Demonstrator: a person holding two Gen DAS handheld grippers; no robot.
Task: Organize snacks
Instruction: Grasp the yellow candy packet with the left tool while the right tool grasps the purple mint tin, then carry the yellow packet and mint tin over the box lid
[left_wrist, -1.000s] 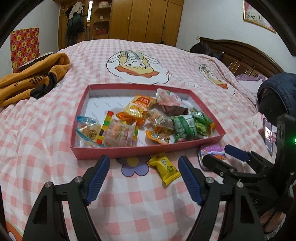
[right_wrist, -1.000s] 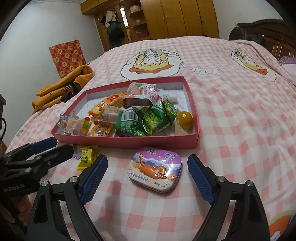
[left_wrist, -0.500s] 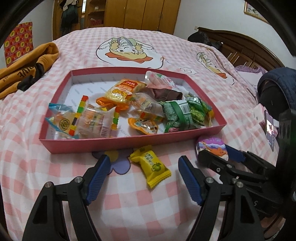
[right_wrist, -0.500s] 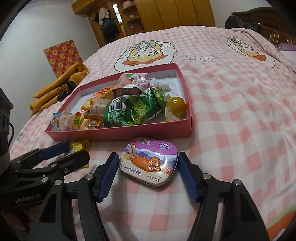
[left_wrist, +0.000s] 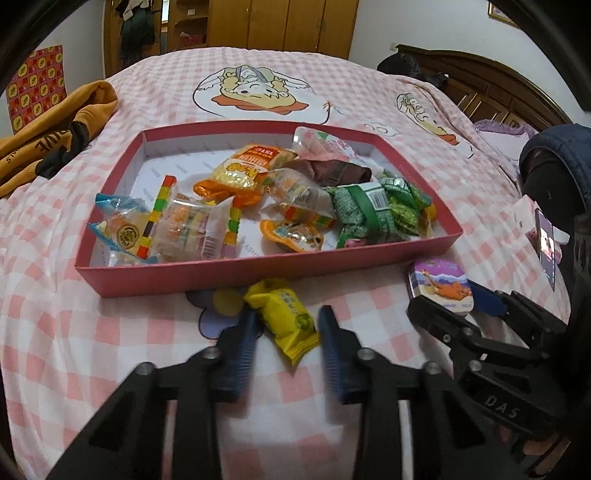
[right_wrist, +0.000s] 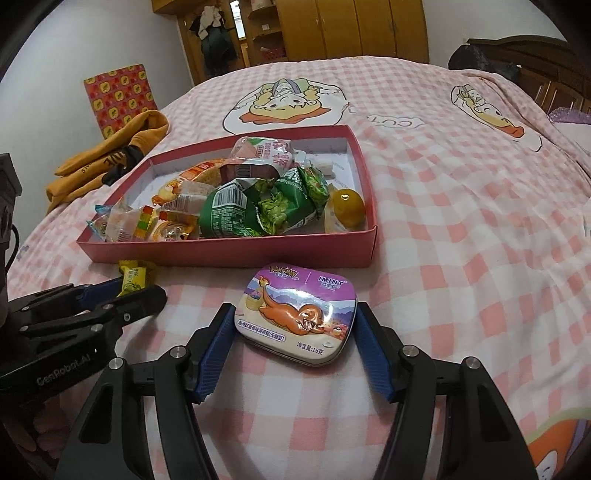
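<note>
Open pink checked bedspread (right_wrist: 461, 229) right of shallow red cardboard tray (right_wrist: 236, 254); tray front wall blocks forward; far-left tray floor bare.

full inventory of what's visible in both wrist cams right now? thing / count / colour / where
box: 1, red with white inside, on the bed, open
snack packets: a pile, exact count unclear, green, orange, clear, pink, inside the box
yellow candy: 1, yellow wrapper, on the bedspread in front of the box, between the left fingers
mint tin: 1, purple with an orange cartoon creature, on the bedspread before the box's right corner
bedspread: 1, pink and white check with cartoon prints
hoodie: 1, mustard and black, far left on the bed
wardrobe: 1, wooden, back wall
headboard: 1, dark wood, right
left gripper: black, blue pads, jaws narrowed around the candy
right gripper: black, blue pads, jaws astride the tin
</note>
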